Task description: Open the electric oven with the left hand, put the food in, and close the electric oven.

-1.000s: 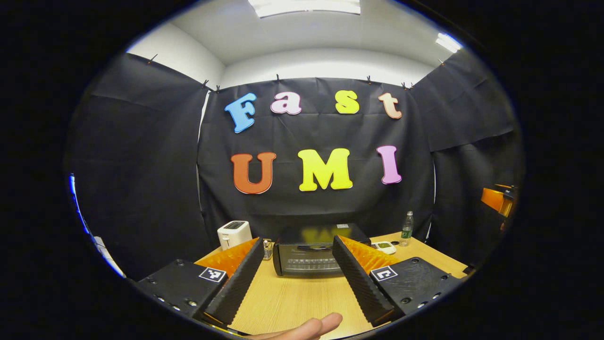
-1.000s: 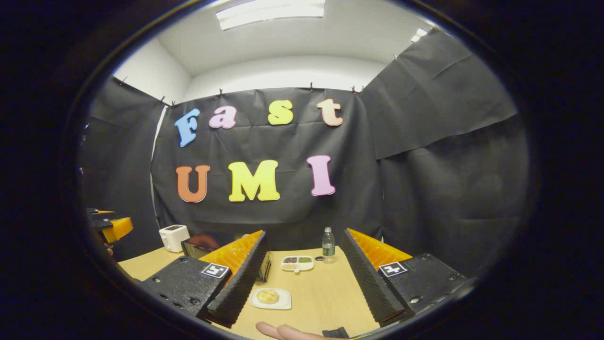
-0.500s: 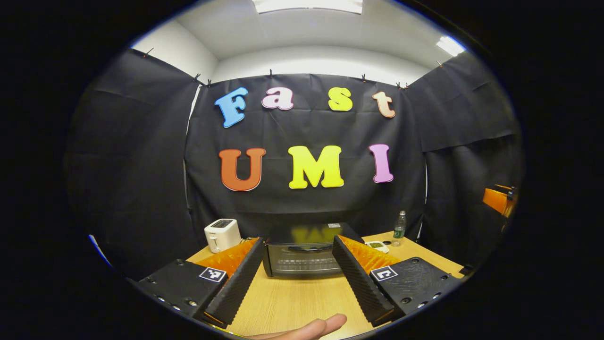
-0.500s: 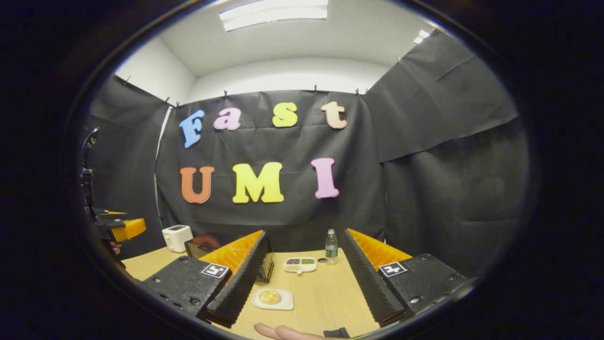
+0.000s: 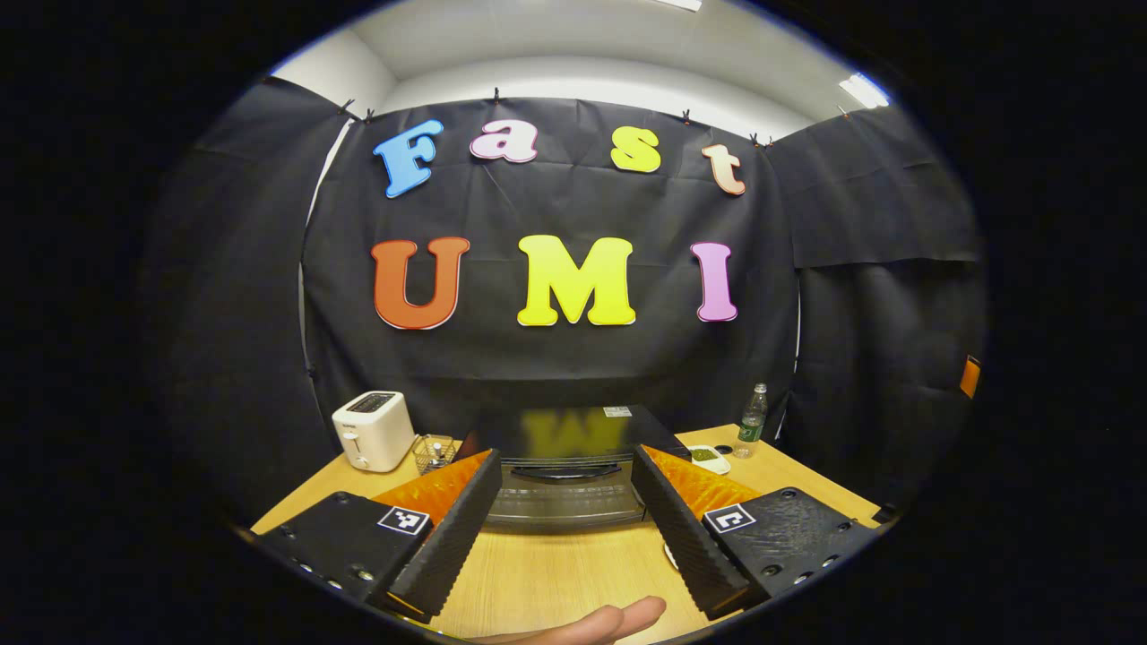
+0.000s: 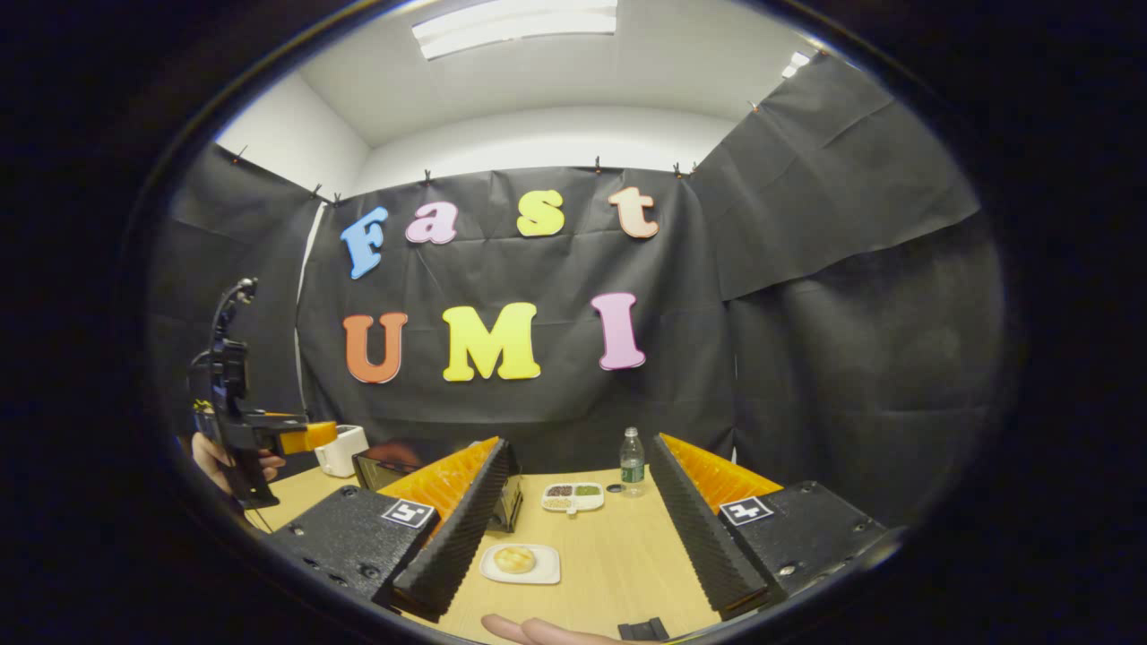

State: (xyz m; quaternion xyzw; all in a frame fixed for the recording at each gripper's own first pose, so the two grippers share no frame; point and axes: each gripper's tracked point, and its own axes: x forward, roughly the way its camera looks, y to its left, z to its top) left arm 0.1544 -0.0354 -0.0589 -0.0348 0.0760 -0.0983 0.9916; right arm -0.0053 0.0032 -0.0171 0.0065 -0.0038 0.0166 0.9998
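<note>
The black electric oven (image 5: 564, 502) stands on the wooden table (image 5: 547, 573) straight ahead in the left gripper view, its door shut and its handle (image 5: 564, 470) across the top of the door. My left gripper (image 5: 564, 452) is open, short of the oven, with nothing between its fingers. A bun (image 6: 515, 559) lies on a small white plate (image 6: 547, 573) low in the right gripper view. My right gripper (image 6: 578, 443) is open above the table, back from the plate. The oven's corner (image 6: 381, 466) shows behind its left finger. The left gripper (image 6: 300, 437) shows at far left, held by a hand (image 6: 215, 459).
A white toaster (image 5: 372, 430) and a wire basket (image 5: 435, 451) stand left of the oven. A water bottle (image 5: 751, 421) and a divided dish (image 5: 708, 459) are on its right. A person's fingertip (image 5: 596, 623) shows at the bottom edge. Black cloth walls surround the table.
My left gripper has moved forward toward the oven, which now looks larger and centred between its fingers. In the right gripper view the left gripper has come further in. The right gripper barely moved.
</note>
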